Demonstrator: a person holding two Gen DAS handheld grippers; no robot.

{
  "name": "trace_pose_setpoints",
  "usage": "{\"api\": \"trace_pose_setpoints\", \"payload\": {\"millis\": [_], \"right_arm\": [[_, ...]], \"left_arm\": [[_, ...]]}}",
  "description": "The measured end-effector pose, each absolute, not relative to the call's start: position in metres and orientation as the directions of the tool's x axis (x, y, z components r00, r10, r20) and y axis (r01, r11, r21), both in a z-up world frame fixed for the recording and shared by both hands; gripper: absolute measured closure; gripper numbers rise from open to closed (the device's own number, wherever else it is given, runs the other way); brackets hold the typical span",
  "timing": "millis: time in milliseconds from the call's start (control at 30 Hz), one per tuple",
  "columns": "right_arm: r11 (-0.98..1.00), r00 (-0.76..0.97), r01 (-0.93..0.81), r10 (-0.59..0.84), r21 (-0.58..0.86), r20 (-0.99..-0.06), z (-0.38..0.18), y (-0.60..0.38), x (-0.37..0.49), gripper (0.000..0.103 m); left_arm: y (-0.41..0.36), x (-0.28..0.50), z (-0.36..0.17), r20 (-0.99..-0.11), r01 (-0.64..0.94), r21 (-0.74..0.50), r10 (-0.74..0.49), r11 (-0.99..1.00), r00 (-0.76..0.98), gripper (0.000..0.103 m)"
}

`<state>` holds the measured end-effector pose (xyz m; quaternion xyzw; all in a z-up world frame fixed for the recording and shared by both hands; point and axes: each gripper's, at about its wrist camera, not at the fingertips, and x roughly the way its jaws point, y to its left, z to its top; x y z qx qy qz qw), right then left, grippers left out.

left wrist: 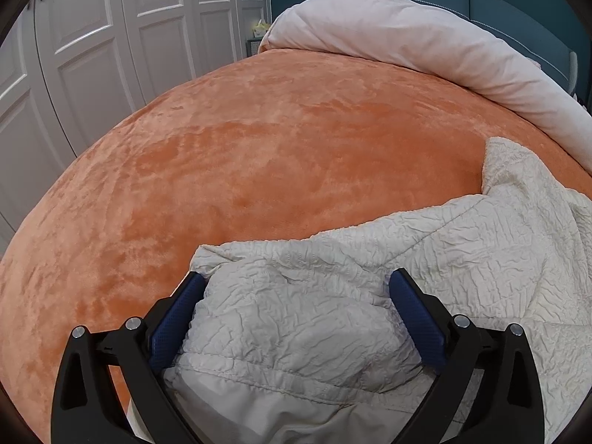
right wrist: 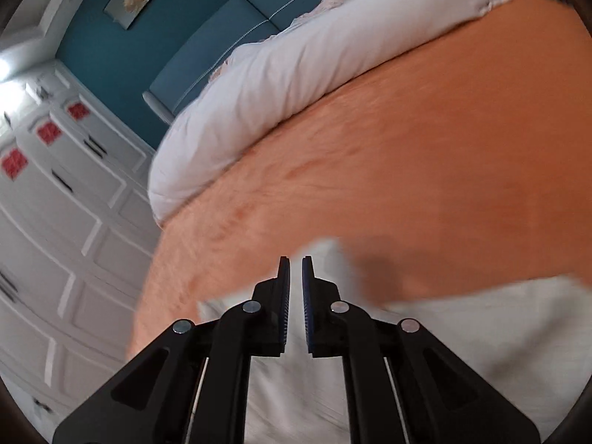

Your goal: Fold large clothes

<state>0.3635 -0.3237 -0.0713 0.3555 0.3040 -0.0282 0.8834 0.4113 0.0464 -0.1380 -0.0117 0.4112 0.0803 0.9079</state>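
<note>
Crinkled cream garment (left wrist: pixel 314 318) bunched between spread left claw (left wrist: pixel 296 285); right claw (right wrist: pixel 296 262) clenched, seemingly empty.

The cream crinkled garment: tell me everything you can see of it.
The cream crinkled garment looks like puckered, quilted fabric with stitched seams and a smoother hem near the camera. It lies rumpled, not yet folded, on the orange bedspread. The left gripper straddles a bunched fold with open jaws.

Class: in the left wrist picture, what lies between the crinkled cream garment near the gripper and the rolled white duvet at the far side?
Only bare orange plush bedspread separates the crinkled cream garment from the rolled white duvet; the left wrist view shows it.
</note>
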Motion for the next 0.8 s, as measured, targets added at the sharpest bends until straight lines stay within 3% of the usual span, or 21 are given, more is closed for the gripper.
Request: {"api": "trace_pose_setpoints", "payload": {"millis": [133,233,367,467,500,567,667,800], "right_arm": [[0.755,0.763,0.296,0.183,0.585,-0.621,-0.092,-0.339,0.327,0.096],[0.766,0.740,0.283,0.207,0.577,-0.639,-0.099,-0.335,0.329,0.096],[0.818,0.674,0.222,0.265,0.531,-0.690,-0.101,-0.309,0.361,0.096],[0.888,0.601,0.190,0.231,0.418,-0.765,-0.112,-0.286,0.383,0.096],[0.898,0.595,0.181,0.225,0.401,-0.772,-0.117,-0.286,0.387,0.096],[0.864,0.625,0.191,0.258,0.465,-0.737,-0.123,-0.301,0.385,0.101],[0.772,0.692,0.236,0.293,0.591,-0.660,-0.135,-0.327,0.366,0.103],[0.708,0.751,0.384,0.133,0.592,-0.647,-0.144,-0.349,0.321,0.103]], "left_arm": [[0.038,0.406,-0.107,-0.743,-0.135,0.076,0.147,0.988,0.653,0.010],[0.006,0.392,-0.063,-0.687,-0.035,0.004,0.028,0.999,0.726,0.008],[-0.083,0.396,-0.049,-0.720,0.213,0.025,-0.130,0.977,0.681,0.007],[-0.126,0.405,-0.077,-0.762,0.263,0.101,-0.095,0.960,0.641,0.010],[-0.134,0.412,-0.095,-0.777,0.233,0.163,-0.021,0.959,0.629,0.010],[-0.124,0.422,-0.121,-0.806,0.172,0.144,0.015,0.974,0.591,0.005],[-0.117,0.414,-0.125,-0.776,0.153,0.123,-0.001,0.981,0.630,0.005],[-0.115,0.410,-0.129,-0.761,0.146,0.122,-0.002,0.982,0.649,0.005]]}}
